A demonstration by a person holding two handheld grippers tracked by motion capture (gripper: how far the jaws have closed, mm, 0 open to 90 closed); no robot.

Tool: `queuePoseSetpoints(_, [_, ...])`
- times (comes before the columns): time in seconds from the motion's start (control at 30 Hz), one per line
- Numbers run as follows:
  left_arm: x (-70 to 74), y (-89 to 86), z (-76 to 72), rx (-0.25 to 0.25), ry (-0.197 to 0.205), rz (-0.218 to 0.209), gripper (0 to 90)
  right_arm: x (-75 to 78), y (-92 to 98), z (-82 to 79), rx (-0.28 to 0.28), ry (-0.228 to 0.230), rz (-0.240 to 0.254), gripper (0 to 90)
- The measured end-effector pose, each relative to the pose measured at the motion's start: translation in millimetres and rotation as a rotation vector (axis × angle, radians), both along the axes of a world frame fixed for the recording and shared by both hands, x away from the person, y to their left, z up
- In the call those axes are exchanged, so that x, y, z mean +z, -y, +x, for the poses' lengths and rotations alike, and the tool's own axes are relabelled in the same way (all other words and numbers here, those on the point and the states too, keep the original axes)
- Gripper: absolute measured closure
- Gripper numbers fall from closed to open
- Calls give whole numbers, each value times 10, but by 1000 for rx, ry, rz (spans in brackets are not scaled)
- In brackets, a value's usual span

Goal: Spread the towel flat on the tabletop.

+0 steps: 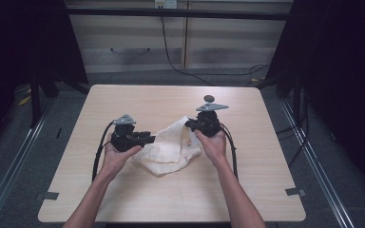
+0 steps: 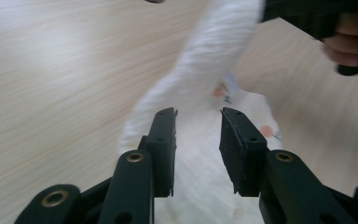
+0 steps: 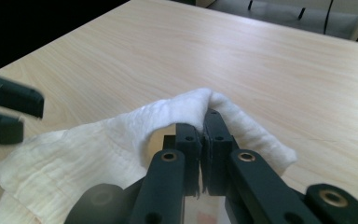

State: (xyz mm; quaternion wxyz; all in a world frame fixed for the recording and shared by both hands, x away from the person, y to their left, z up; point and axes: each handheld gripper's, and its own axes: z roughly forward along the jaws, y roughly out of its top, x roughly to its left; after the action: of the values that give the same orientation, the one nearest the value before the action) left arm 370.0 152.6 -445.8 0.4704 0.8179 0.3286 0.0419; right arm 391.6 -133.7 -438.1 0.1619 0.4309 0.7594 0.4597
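**Get a second corner before I spread it**

My right tongs (image 3: 204,122) are clamped tight on a fold of the crumpled white waffle-weave cloth (image 1: 170,147), lifting that edge off the pale wood-grain surface (image 1: 138,102); the rest lies bunched in the middle, between my hands. My left tongs (image 2: 198,116) are parted with nothing between the jaws, poised just above the cloth's near end. I judge the job now is a clean second grip. I should bring the left jaws down over a single outer edge, not the thick bunched middle, and close fully before pulling. Then I draw my hands apart evenly, so the right grip isn't yanked loose
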Motion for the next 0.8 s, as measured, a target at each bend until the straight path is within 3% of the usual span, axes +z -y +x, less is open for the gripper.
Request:
queuePoseSetpoints(0.07, [-101,133,-53,-48,-16,30,680,-49,-35,21,6,-8,3,868])
queuePoseSetpoints(0.2, [-314,381,-107,-107,-44,41,632,-88,-56,32,6,-13,-10,868])
queuePoseSetpoints(0.3, [-401,528,-140,-157,-51,91,600,-78,-34,34,3,-13,-4,867])
queuePoseSetpoints(0.53, [-491,585,-119,-196,-51,127,588,-47,57,16,-8,-12,14,858])
queuePoseSetpoints(0.7, [-554,636,-148,-211,-26,160,556,-101,106,-2,-14,-24,10,858])
queuePoseSetpoints(0.73, [-554,638,-160,-198,-9,176,572,-109,120,-4,-17,-25,12,858])
queuePoseSetpoints(0.8, [-552,632,-165,-181,7,195,722,-110,140,-6,-19,-31,16,858])
